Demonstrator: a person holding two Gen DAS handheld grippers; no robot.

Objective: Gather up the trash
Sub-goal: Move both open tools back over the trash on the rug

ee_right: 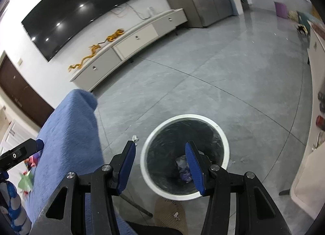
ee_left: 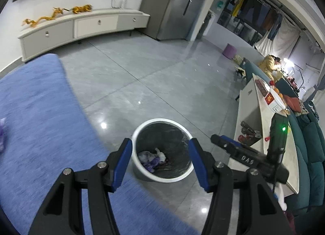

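Note:
A white-rimmed trash bin with a black liner stands on the grey floor; it also shows in the right wrist view. Crumpled white and purple trash lies at its bottom, and shows in the right wrist view. My left gripper is open and empty, held above the bin. My right gripper is open and empty, above the bin's left side. The right gripper's body shows at the right of the left wrist view. A small white scrap lies on the floor left of the bin.
A blue cloth-covered surface sits left of the bin, with a purple wrapper at its far left edge. Colourful scraps lie beyond it. A low white table and teal sofa stand right. A TV cabinet lines the far wall.

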